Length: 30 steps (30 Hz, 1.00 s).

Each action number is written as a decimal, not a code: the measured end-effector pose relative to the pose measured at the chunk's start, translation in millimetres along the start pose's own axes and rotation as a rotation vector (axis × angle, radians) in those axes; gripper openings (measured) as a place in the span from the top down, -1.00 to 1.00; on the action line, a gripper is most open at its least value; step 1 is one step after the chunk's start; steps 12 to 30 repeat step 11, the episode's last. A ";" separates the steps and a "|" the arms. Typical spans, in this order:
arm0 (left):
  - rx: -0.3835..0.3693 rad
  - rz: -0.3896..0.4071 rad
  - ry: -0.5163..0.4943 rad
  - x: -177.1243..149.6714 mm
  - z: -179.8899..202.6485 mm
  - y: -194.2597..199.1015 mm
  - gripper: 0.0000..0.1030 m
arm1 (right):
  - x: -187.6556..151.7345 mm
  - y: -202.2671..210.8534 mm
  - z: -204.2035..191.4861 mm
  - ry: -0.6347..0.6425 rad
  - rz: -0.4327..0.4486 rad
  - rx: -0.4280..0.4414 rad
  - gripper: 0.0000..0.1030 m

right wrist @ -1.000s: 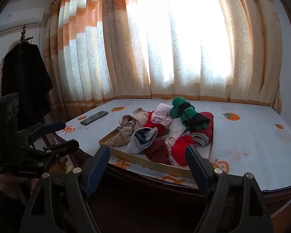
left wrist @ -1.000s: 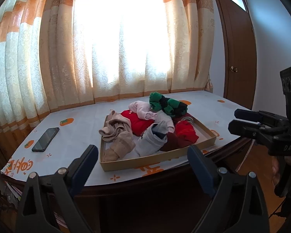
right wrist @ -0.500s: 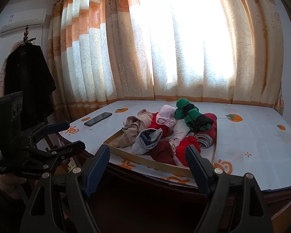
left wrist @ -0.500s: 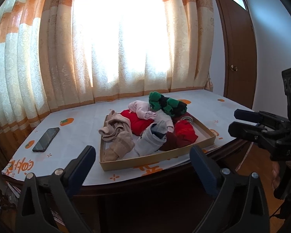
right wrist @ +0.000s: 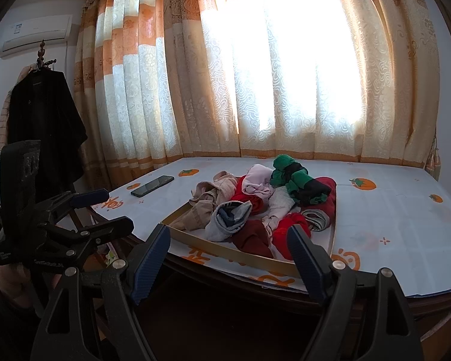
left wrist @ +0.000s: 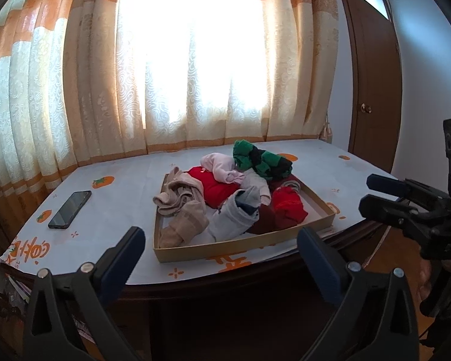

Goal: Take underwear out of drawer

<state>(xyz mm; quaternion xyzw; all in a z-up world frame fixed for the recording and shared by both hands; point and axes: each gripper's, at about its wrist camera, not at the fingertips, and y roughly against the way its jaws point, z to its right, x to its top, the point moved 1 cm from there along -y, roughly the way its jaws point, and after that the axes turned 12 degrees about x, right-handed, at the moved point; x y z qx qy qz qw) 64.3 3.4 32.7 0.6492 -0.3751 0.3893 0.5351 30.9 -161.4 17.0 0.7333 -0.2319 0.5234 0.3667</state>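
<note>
Cardboard-coloured and shallow, the drawer (left wrist: 243,242) sits on our surface (left wrist: 129,192) with the underwear (left wrist: 225,192) heaped inside — reds, beige, grey, green. Our left tool (left wrist: 219,249) is opening with nothing between its jaws; our right tool (right wrist: 228,246) hangs apart, empty, short of the drawer.

a home bedroom: patterned curtains (right wrist: 255,75), coat (right wrist: 42,126) on a rack, wooden door (left wrist: 372,84).

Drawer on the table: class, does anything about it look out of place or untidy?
Yes. The drawer sits loose on the table, not in a cabinet, and the clothes are heaped unfolded, some spilling over its rim.
</note>
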 end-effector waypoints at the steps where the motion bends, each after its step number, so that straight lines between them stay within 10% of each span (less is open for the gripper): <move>1: 0.003 0.000 0.000 -0.3 0.0 -0.3 -0.99 | 0.1 0.4 -0.1 0.000 0.000 0.000 -0.58; 30: -0.002 0.022 -0.013 -2.9 3.0 1.4 -0.99 | -4.7 -0.9 1.2 -0.005 -0.008 0.009 -0.58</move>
